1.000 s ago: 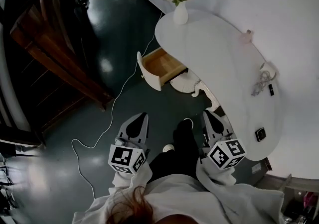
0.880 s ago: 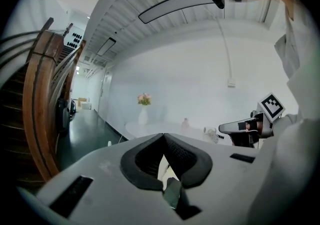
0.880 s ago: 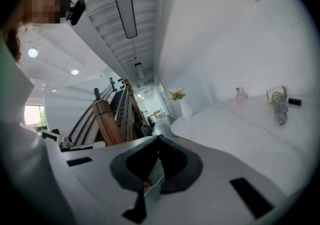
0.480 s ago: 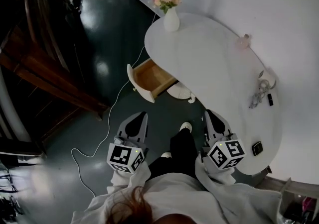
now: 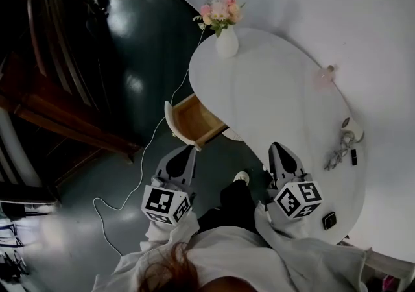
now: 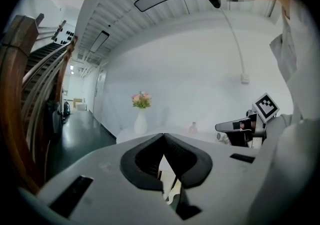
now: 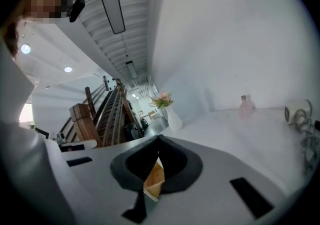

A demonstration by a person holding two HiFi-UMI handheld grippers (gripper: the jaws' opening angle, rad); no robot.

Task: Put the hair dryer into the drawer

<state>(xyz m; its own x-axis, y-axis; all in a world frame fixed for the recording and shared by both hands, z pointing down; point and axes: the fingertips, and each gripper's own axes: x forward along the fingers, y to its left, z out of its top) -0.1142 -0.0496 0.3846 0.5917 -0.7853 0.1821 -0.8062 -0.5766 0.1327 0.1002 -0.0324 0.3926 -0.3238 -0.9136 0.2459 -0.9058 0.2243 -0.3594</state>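
Task stage, early: the drawer (image 5: 172,117) already stands pulled out from under the table (image 5: 272,89), its wooden inside bare as far as can be seen, while the hair dryer (image 5: 351,130) lies on the tabletop with its cord (image 5: 336,154) bunched beside it. The left gripper (image 5: 184,154) has its jaws pressed together on nothing; the drawer lies just ahead of them and slightly to their right. The right gripper (image 5: 277,152) likewise shows both jaws meeting at the tips, empty. From these jaws the hair dryer sits ahead and well off to the right, out of contact, with the vase (image 5: 226,43) far ahead to the left. Done, by judgement: only the opening of the drawer. Left to do: reaching the dryer, opening a gripper on it, carrying it across to the drawer and setting it inside, cord included.
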